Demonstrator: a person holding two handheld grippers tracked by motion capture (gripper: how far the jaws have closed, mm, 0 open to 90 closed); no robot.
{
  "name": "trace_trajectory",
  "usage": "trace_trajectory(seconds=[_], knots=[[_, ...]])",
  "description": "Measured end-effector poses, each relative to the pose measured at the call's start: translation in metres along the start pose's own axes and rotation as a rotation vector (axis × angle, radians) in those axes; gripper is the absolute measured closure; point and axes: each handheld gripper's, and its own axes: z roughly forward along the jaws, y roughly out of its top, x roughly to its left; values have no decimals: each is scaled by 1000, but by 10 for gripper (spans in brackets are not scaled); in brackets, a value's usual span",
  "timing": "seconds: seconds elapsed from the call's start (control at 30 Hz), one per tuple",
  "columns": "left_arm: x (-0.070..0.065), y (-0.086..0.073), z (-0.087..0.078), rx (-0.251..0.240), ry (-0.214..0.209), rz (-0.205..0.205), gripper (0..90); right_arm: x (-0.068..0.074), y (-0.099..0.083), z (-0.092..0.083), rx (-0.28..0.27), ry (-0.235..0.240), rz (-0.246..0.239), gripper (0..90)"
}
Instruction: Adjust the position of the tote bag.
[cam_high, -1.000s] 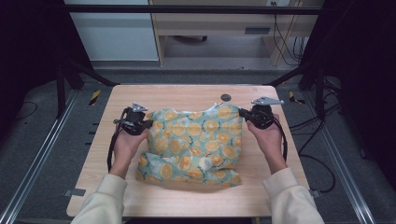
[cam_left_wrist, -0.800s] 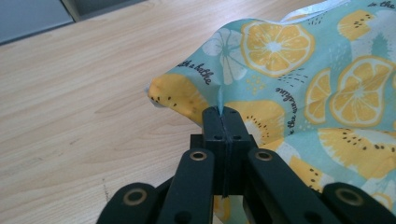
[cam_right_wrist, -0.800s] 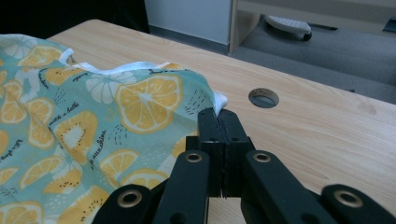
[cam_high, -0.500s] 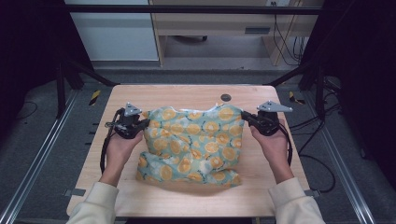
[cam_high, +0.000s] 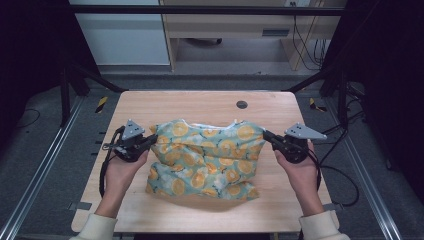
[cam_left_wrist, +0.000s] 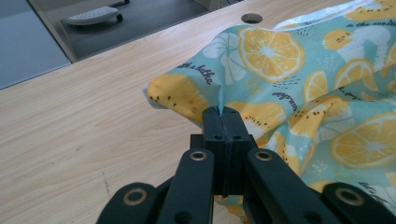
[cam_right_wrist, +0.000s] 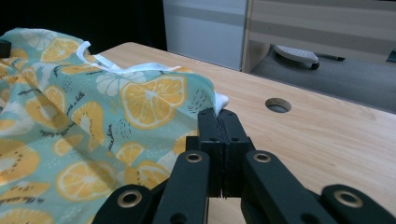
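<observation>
A teal cloth printed with orange slices (cam_high: 205, 157) hangs stretched between both grippers over the wooden table (cam_high: 200, 105), its lower part resting on the wood. My left gripper (cam_high: 151, 139) is shut on the cloth's upper left corner (cam_left_wrist: 219, 100), its jaws pressed together on a pinch of fabric. My right gripper (cam_high: 266, 135) is shut on the upper right corner (cam_right_wrist: 215, 100), beside the white trim. The cloth (cam_right_wrist: 93, 121) spreads away to the left in the right gripper view, with folds and sagging wrinkles.
A round cable hole (cam_high: 241, 104) sits in the table near the far edge, seen too as the hole (cam_left_wrist: 251, 18) and the hole (cam_right_wrist: 278, 105). Metal frame rails run along both sides. Cables trail from each gripper. Bare wood lies behind the cloth.
Both grippers have moved toward the near side and apart, pulling the cloth tauter and dragging it closer to the person. Both stay shut on its corners.
</observation>
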Motion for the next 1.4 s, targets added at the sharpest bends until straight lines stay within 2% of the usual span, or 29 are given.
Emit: trace_trajectory(seconds=[0.07, 0.27, 0.5, 0.7, 0.73, 0.8, 0.83, 0.87, 0.93, 1.03, 1.1, 1.17, 1.27, 1.3, 1.33, 1.37, 1.4], knots=[[-3, -4, -6, -6, 3, 7, 900, 3, -4, -3, 1, 1, 1, 897], [-8, -13, -21, -37, -5, -11, 900, 12, -8, -13, -18, 18, 5, 897], [-19, -32, -43, -98, -17, -14, 900, 27, -17, -35, -42, 39, 6, 897], [-26, -47, -58, -106, -38, 1, 900, 40, -32, -50, -46, 72, 18, 897], [-27, -57, -65, -106, -52, -9, 900, 43, -35, -53, -42, 81, 23, 897], [-30, -67, -69, -95, -64, -6, 900, 49, -41, -57, -31, 97, 20, 896], [-30, -67, -69, -95, -64, -6, 900, 49, -41, -57, -31, 97, 20, 896], [-32, -75, -72, -87, -74, 0, 900, 54, -46, -61, -30, 115, 32, 896], [-35, -81, -76, -87, -90, 1, 900, 58, -52, -64, -16, 121, 16, 896], [-37, -85, -80, -85, -108, 11, 900, 59, -57, -68, -10, 129, 22, 896], [-40, -94, -83, -76, -156, 1, 900, 61, -64, -72, 13, 135, 9, 896], [-42, -101, -81, -44, -195, 5, 900, 61, -68, -75, 31, 142, 5, 896], [-45, -110, -75, 8, -226, 21, 900, 60, -75, -77, 63, 160, 4, 895], [-45, -110, -75, 8, -226, 21, 900, 60, -77, -77, 73, 161, -6, 895], [-48, -114, -69, 48, -235, 38, 900, 61, -79, -77, 90, 165, -15, 894], [-48, -114, -69, 48, -235, 38, 900, 61, -79, -77, 90, 165, -15, 894], [-52, -116, -62, 88, -239, 62, 900, 60, -83, -74, 128, 166, -41, 894]])
